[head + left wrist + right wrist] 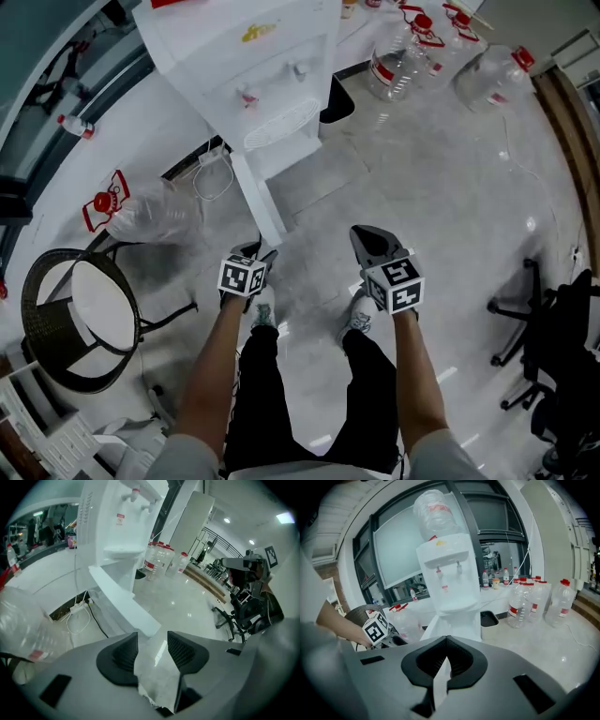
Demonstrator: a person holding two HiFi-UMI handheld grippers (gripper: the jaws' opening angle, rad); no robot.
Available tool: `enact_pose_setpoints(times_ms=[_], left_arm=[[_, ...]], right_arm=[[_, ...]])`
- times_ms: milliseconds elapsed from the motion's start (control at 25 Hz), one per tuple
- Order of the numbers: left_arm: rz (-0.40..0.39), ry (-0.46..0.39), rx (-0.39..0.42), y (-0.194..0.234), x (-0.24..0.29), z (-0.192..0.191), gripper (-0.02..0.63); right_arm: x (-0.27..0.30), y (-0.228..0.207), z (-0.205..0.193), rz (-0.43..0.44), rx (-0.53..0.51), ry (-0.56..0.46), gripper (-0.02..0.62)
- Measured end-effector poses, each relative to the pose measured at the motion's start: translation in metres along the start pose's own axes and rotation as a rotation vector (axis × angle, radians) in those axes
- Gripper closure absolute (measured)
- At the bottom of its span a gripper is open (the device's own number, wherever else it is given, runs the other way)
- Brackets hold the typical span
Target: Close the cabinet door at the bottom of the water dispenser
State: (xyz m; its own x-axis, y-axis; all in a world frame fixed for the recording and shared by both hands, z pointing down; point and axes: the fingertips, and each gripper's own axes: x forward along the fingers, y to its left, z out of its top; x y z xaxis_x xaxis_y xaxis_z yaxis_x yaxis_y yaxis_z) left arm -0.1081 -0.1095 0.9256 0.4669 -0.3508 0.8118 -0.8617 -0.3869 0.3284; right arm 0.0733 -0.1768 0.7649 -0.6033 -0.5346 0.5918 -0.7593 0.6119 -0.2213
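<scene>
Where the flat white cabinet door [259, 202] is hanging: swung wide open from the bottom of the tall white plastic water dispenser [248, 56], its free edge pointing towards the person's feet.
Left gripper [258, 251]: hovering near the door's free edge, jaws standing well apart, only the pale glossy floor [422, 169] showing between them.
Right gripper [368, 239]: hanging to the door's right, apart from it, jaw tips meeting, nothing gripped.
Clear plastic water bottles with red caps [398, 66]: standing clustered on the floor right of the dispenser.
Black office chair [553, 347]: sitting at the right edge.
</scene>
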Motion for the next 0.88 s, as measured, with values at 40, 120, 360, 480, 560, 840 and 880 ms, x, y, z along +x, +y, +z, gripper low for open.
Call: enact_pose_setpoints(times_ms=[40, 120, 360, 480, 560, 840, 880], left_arm=[[0.001, 0.008, -0.004, 0.001, 0.005, -0.004, 0.394], [0.002, 0.009, -0.014, 0.002, 0.015, -0.006, 0.394], [0.063, 0.018, -0.026, 0.005, 0.032, 0.001, 0.433], [0.06, 0.022, -0.045, -0.002, 0.04, 0.011, 0.434], [0.059, 0.019, -0.075, -0.008, 0.048, 0.019, 0.431], [0.113, -0.061, -0.224, -0.032, 0.077, 0.057, 0.43], [0.128, -0.076, -0.248, -0.035, 0.081, 0.064, 0.43]], right_arm=[[0.004, -0.001, -0.002, 0.004, 0.003, 0.001, 0.571], [0.01, -0.003, -0.006, 0.006, 0.007, 0.006, 0.571], [0.01, -0.013, -0.02, 0.035, 0.013, 0.019, 0.571], [0.007, -0.023, -0.028, 0.038, 0.033, 0.023, 0.572], [0.005, -0.031, -0.031, 0.033, 0.045, 0.022, 0.571], [-0.009, -0.073, -0.028, 0.01, 0.051, 0.018, 0.571], [-0.012, -0.081, -0.027, 0.01, 0.05, 0.018, 0.571]])
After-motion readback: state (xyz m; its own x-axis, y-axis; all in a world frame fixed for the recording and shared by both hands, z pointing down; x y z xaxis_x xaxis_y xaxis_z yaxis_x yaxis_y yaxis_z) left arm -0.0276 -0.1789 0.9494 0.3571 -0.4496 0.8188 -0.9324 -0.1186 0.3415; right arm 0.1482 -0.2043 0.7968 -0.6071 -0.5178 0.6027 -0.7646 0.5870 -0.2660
